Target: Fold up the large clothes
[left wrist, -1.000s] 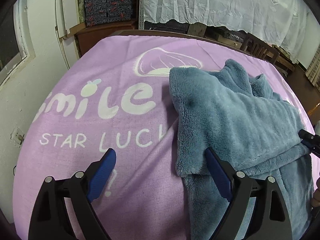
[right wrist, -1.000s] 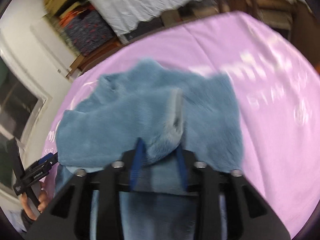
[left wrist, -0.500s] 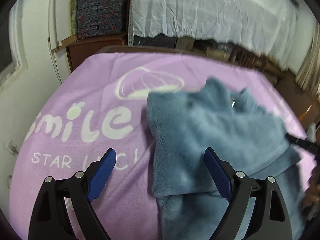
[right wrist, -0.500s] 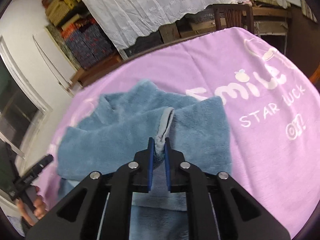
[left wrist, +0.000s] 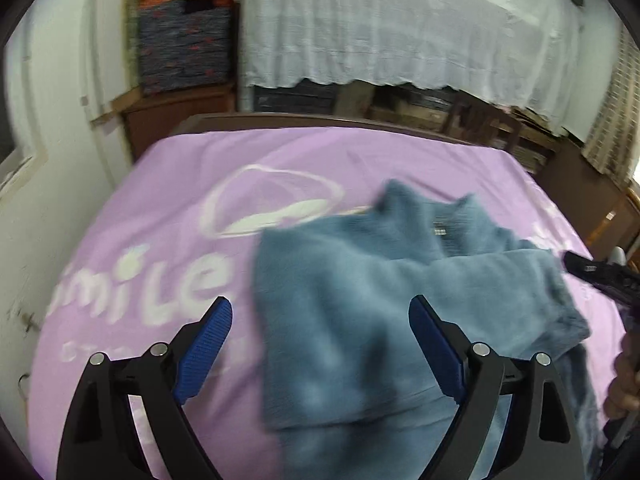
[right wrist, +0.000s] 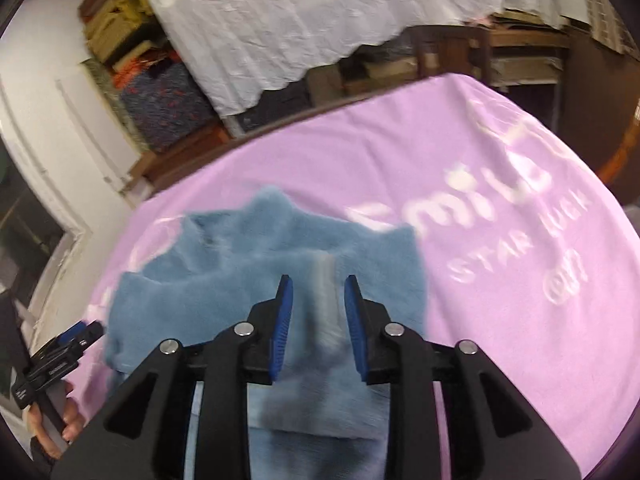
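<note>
A fluffy blue-grey garment [left wrist: 392, 312] lies folded over on the purple bed cover [left wrist: 168, 184]; it also shows in the right wrist view [right wrist: 248, 268]. My left gripper [left wrist: 320, 344] is wide open above the garment's left edge, holding nothing. My right gripper [right wrist: 318, 312] is open with its jaws a short way apart; a pale folded edge [right wrist: 326, 280] of the garment lies between and beyond the blue pads, loose. The right gripper's tip also shows at the right in the left wrist view [left wrist: 596, 272].
The cover carries white lettering [right wrist: 516, 236]. The bed's dark wooden edge [left wrist: 320, 120] runs along the far side. Beyond it hang a white lace cloth [left wrist: 400, 28] and stacked patterned boxes [left wrist: 184, 48]. A white wall [left wrist: 52, 120] is close on the left.
My right gripper was shut on the garment's folded edge and has opened, letting it go. Both grippers have drawn back and up from the garment. The left stayed open.
</note>
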Tool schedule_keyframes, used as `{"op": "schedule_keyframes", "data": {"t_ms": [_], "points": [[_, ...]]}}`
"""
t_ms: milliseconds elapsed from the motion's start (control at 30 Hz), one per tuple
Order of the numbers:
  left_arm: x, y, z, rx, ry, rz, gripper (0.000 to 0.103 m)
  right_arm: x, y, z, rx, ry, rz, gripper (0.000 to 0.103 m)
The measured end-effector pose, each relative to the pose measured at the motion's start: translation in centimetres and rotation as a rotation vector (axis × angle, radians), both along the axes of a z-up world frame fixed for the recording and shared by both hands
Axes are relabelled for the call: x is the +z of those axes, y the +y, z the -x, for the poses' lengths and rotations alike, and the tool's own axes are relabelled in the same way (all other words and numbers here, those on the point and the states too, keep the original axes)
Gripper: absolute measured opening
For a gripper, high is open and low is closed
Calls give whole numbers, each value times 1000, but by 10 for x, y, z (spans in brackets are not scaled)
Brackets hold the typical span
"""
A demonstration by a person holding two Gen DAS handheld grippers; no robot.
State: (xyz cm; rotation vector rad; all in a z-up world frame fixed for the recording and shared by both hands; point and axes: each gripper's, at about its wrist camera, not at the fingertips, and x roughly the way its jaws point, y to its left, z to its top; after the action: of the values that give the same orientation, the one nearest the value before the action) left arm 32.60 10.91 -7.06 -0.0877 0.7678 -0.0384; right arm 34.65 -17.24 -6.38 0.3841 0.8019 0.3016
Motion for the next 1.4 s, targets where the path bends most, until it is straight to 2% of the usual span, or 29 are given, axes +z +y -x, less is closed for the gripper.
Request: {"op": "schedule_keyframes", "data": {"t_ms": [67,167,233,267,333,367,467,533,633,733,833,967,1100,1333,1400], "points": [[-7,-16,-10,-45,8,16,90,-1,21,-9,75,21,-44,27],[-28,-26,-23,-52,43,1,90,-8,50,-19,172,44,-89,27],[-44,-21,-30,-44,85,-13,91,-16,60,-23,192,49,-84,27],[-49,-16,-33,-43,107,6,92,-22,62,-25,189,57,-70,26],[-48,-11,-36,-45,107,29,93,-37,55,-33,180,101,-71,14],[-49,-10,-37,-48,111,25,94,-43,46,-38,169,116,-87,1],[-51,-12,-37,-54,108,3,94,-55,15,-48,123,162,-212,0],[-50,-10,-35,-56,107,7,94,-58,-5,-50,64,175,-244,0],[-48,-8,-32,-58,98,14,94,-63,-18,-50,54,189,-303,0],[-37,-9,-17,-54,65,13,93,-54,-13,-42,41,161,-243,0],[-22,-4,2,-28,32,0,93,-25,-9,-22,49,80,-178,11],[-21,3,14,-6,38,32,93,-6,-4,-2,93,37,-170,15],[-38,0,6,5,98,3,93,-7,9,8,124,65,-123,16],[-53,7,-2,-2,163,46,97,-33,23,-1,155,153,-77,15],[-53,6,-1,-3,162,35,97,-40,23,-4,158,168,-76,13]]}}
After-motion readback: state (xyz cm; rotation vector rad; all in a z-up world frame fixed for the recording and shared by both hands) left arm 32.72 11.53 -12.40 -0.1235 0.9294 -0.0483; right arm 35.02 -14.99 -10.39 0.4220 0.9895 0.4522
